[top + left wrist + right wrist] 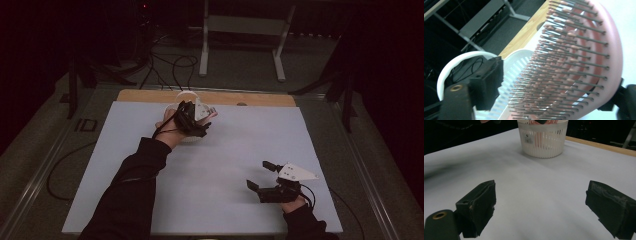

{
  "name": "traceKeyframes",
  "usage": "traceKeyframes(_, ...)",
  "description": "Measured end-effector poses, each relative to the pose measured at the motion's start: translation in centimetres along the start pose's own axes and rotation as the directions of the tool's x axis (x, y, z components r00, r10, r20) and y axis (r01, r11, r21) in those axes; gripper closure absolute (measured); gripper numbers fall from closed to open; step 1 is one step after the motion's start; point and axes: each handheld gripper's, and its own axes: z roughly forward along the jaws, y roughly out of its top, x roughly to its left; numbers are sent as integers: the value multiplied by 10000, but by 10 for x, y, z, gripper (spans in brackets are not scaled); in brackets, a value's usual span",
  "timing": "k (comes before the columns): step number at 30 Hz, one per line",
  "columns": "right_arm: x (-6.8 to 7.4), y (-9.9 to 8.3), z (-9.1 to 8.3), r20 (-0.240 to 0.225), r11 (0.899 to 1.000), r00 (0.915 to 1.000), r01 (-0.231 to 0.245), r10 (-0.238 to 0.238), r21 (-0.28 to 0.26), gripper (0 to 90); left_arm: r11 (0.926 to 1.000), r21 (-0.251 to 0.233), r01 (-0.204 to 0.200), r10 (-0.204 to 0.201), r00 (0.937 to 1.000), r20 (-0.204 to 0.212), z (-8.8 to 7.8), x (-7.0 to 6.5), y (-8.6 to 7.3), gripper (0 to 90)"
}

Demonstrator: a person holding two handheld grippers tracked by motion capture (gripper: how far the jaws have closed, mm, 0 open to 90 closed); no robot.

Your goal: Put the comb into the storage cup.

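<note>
A pink hairbrush [579,57] with many dark bristles stands between the jaws of my left gripper [554,90], over a white slatted basket [516,62]. The left pad sits just clear of the bristle tips, and the other jaw is behind the brush's back. In the high view my left gripper [192,117] hovers at the basket [184,95] near the table's far edge. My right gripper [261,175] rests low over the near right of the white table cover, open with nothing between its jaws. From the right gripper [549,202] the basket [544,142] stands ahead, pink showing through its slats.
A white cover [225,150] lies over the table, with a wooden strip [150,95] bare along the far edge. Beyond the table are floor cables [170,65] and a metal stand [242,30]. A dark sleeve [130,190] reaches across the left half.
</note>
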Motion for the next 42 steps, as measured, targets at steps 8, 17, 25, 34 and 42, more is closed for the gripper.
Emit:
traceKeyframes(8,0,0,0,6,10000,10000,7,-7,-12,94,10000,-56,-79,83,9975,696,-3,0,1,57)
traceKeyframes(17,0,1,0,40,10000,10000,-31,32,-44,94,9998,-4,-217,216,9959,877,-6,-1,3,1)
traceKeyframes(25,-1,1,0,65,9999,9999,-92,92,-47,94,9995,71,-318,308,9938,1064,-11,1,4,1)
traceKeyframes(34,-1,1,1,58,10000,9999,-90,90,-27,93,9995,109,-297,280,9909,1314,-16,2,4,1)
traceKeyframes(42,-2,0,0,60,9999,9999,-128,128,-28,94,9986,322,-419,360,9856,1650,-21,-1,4,1)
